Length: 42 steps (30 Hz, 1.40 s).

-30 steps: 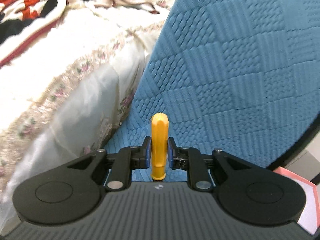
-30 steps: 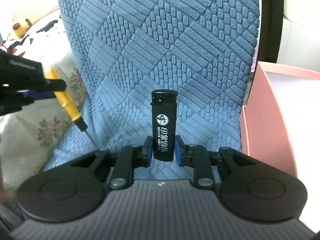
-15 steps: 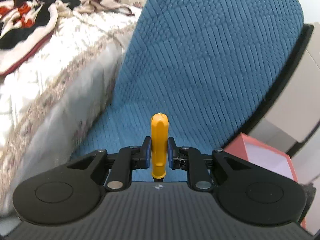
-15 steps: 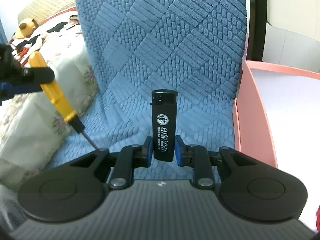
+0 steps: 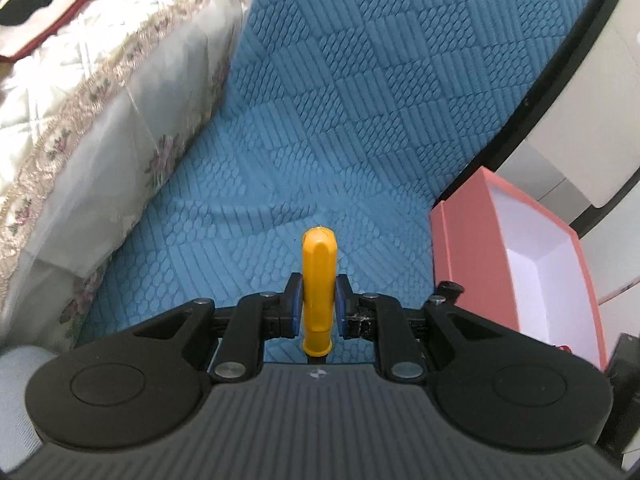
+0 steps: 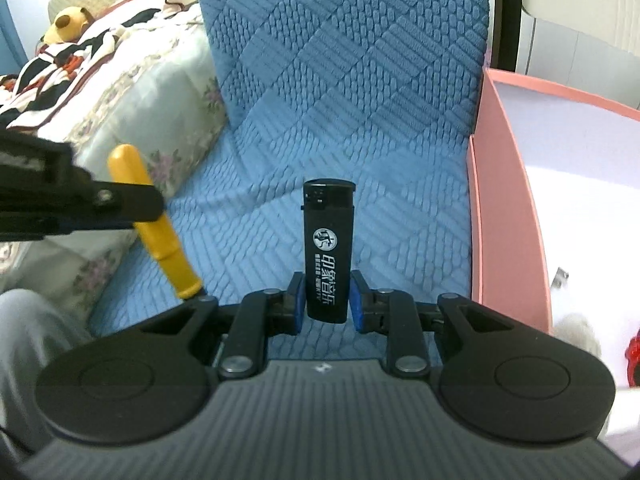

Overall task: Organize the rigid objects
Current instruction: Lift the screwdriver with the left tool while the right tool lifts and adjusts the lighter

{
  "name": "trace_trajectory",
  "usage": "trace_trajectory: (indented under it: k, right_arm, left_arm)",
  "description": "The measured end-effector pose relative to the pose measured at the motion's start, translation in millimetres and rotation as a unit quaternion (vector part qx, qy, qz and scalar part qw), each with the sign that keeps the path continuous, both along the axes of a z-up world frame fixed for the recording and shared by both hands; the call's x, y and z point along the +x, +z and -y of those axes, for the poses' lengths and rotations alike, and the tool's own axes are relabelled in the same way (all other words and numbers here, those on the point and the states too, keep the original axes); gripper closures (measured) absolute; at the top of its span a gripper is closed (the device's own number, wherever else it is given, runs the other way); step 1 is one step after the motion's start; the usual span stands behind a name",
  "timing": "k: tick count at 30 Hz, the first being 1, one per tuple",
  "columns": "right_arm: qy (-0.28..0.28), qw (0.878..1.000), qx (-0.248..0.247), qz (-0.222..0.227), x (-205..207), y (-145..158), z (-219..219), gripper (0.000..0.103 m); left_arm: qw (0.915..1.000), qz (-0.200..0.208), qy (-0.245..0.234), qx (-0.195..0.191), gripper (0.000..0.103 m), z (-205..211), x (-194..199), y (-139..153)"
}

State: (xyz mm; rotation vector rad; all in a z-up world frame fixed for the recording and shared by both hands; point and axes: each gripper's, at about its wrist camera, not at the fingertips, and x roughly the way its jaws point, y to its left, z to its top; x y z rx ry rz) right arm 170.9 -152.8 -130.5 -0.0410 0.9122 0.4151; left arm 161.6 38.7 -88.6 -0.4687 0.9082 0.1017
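Note:
My left gripper point(image 5: 317, 305) is shut on the yellow handle of a screwdriver point(image 5: 318, 280), which stands up between the blue pads. In the right wrist view the same screwdriver point(image 6: 160, 236) slants down at the left, held by the left gripper point(image 6: 132, 204), its metal tip hidden behind my right gripper's body. My right gripper point(image 6: 325, 298) is shut on a black lighter point(image 6: 328, 248) with white print, upright above the blue textured chair seat point(image 6: 360, 120). A pink box point(image 6: 504, 208) with a white inside stands open at the right, beside the seat.
The pink box point(image 5: 500, 248) also shows right of the blue chair seat point(image 5: 360, 100) in the left wrist view. A floral bedspread point(image 5: 80, 100) borders the seat on the left. A striped blanket and a plush toy point(image 6: 68, 22) lie on the bed. A small red object point(image 6: 634, 360) sits at the far right.
Both grippers have moved right across the seat toward the pink box, which now fills more of both views. The screwdriver and lighter stay held as before.

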Motion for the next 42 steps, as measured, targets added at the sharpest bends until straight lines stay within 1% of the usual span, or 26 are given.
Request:
trace_trajectory:
  k: [3, 6, 8, 10, 16, 18, 22, 27, 28, 30, 31, 32, 34, 35, 37, 42]
  right_arm:
    - [-0.001, 1.0, -0.004, -0.01, 1, -4, 1, 0.077]
    - [-0.003, 1.0, -0.009, -0.026, 5, -14, 1, 0.077]
    - [-0.006, 0.999, -0.01, -0.036, 7, -20, 0, 0.08]
    - [-0.009, 0.999, -0.011, -0.044, 11, -27, 1, 0.081]
    - [-0.018, 0.998, -0.015, -0.052, 25, -38, -1, 0.082]
    - [-0.027, 0.998, -0.02, -0.053, 28, -40, -2, 0.082]
    - [-0.059, 0.996, -0.006, -0.061, 31, -44, 2, 0.08]
    - [-0.098, 0.991, 0.01, -0.086, 35, -52, 7, 0.074]
    - [-0.104, 0.991, 0.01, -0.086, 34, -53, 6, 0.072]
    - [-0.106, 0.991, 0.01, -0.083, 34, -55, 5, 0.071]
    - [-0.106, 0.991, 0.011, -0.082, 33, -55, 3, 0.071]
    - [-0.107, 0.991, 0.011, -0.082, 33, -57, 2, 0.07]
    - [-0.105, 0.992, 0.008, -0.075, 33, -57, -2, 0.069]
    - [-0.104, 0.992, 0.004, -0.071, 32, -58, -5, 0.067]
    - [-0.101, 0.993, -0.003, -0.06, 32, -59, -10, 0.064]
    - [-0.082, 0.995, -0.05, -0.031, 29, -62, -22, 0.065]
  left_arm:
    - [1.0, -0.007, -0.003, -0.006, 0.084, -2, 10, -10]
    - [0.9999, -0.011, -0.003, -0.004, 0.083, -5, 21, -19]
    - [0.9999, -0.014, 0.001, -0.005, 0.083, -9, 30, -25]
    - [0.9998, -0.017, 0.006, -0.012, 0.083, -15, 38, -34]
    - [0.999, -0.03, 0.021, -0.026, 0.083, -32, 64, -66]
    - [0.9989, -0.033, 0.019, -0.03, 0.083, -35, 71, -76]
    - [0.9985, -0.038, 0.015, -0.038, 0.082, -37, 79, -96]
    - [0.9983, -0.04, 0.005, -0.041, 0.082, -34, 80, -109]
    - [0.9981, -0.04, 0.006, -0.045, 0.082, -34, 78, -111]
    - [0.9976, -0.043, 0.013, -0.052, 0.082, -34, 75, -114]
    - [0.9974, -0.045, 0.016, -0.054, 0.08, -33, 73, -116]
    - [0.9973, -0.046, 0.016, -0.055, 0.075, -32, 72, -116]
    - [0.9972, -0.047, 0.019, -0.055, 0.068, -28, 69, -118]
    - [0.9975, -0.043, 0.019, -0.053, 0.066, -26, 68, -117]
    - [0.9978, -0.042, 0.02, -0.046, 0.065, -22, 66, -115]
    - [0.999, -0.038, 0.009, -0.023, 0.065, -13, 64, -114]
